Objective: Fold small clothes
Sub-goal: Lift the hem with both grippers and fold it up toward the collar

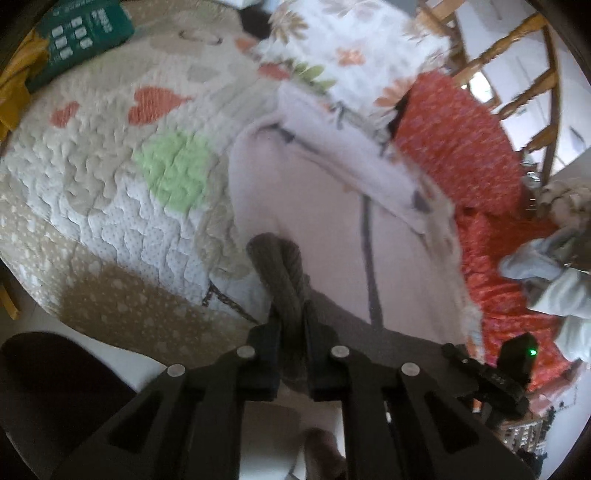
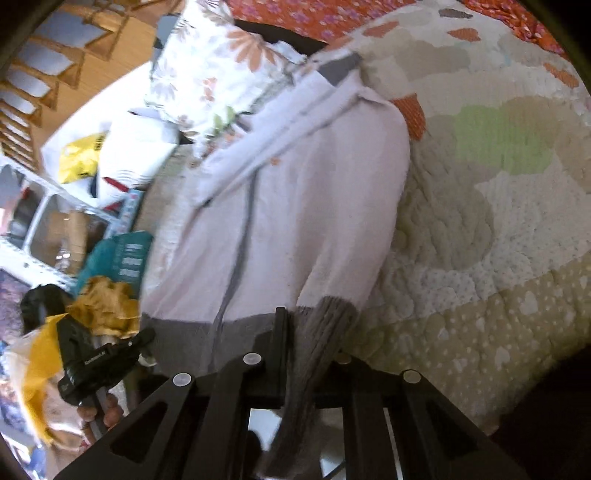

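A pale pink garment [image 1: 332, 206] with a grey centre seam and a grey ribbed hem [image 1: 273, 258] lies on a quilted bed cover [image 1: 110, 177]. My left gripper [image 1: 291, 317] is shut on a bunched corner of that hem, which rises out between the fingers. In the right wrist view the same garment [image 2: 303, 206] stretches away over the quilt [image 2: 498, 221]. My right gripper [image 2: 310, 332] is shut on the other corner of the ribbed hem [image 2: 332, 317], and the grey strip hangs down through the jaws. The hem spans between the two grippers.
A floral pillow [image 1: 351, 48] lies past the garment's far end, beside red patterned fabric [image 1: 461, 140]. A green package [image 1: 85, 33] and yellow cloth [image 2: 107, 306] sit at the quilt's edge. Pale clothes [image 1: 546, 266] are heaped at the right. A wooden chair [image 1: 517, 62] stands behind.
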`<move>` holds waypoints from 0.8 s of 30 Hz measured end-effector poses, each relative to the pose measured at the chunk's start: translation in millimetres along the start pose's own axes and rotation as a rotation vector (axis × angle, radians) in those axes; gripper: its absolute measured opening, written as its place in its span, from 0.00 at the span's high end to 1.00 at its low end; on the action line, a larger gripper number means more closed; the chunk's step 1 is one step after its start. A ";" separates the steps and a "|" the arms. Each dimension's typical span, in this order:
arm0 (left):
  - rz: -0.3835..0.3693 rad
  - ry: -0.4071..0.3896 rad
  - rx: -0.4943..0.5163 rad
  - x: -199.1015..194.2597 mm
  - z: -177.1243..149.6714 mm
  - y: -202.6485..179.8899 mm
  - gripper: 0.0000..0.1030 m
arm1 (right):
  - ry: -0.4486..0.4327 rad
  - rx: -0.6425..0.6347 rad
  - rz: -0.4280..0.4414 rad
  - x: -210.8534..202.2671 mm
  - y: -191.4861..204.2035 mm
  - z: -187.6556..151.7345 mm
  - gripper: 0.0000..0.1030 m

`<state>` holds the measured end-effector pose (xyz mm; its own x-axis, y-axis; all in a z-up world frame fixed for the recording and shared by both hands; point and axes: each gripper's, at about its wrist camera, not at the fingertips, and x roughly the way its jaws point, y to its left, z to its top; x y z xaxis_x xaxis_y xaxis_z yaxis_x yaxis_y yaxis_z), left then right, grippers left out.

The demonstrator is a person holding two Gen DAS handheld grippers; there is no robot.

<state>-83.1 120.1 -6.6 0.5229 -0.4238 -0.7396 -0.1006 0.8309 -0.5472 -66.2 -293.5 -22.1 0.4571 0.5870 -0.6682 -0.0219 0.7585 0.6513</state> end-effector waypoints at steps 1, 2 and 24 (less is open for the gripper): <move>-0.006 -0.004 0.003 -9.3 -3.7 -1.7 0.92 | 0.008 -0.008 0.011 -6.6 1.5 -3.5 0.92; -0.013 -0.005 0.002 -17.2 -8.9 -1.2 0.92 | 0.018 -0.015 0.022 -12.7 1.9 -7.5 0.92; 0.002 -0.104 -0.077 11.5 91.4 -1.3 0.93 | 0.029 -0.012 0.037 12.1 13.1 74.2 0.92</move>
<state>0.4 147.1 21.4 0.6071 -0.3792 -0.6984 -0.1647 0.7997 -0.5774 5.0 -297.5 5.0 0.4299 0.6225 -0.6540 -0.0490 0.7394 0.6715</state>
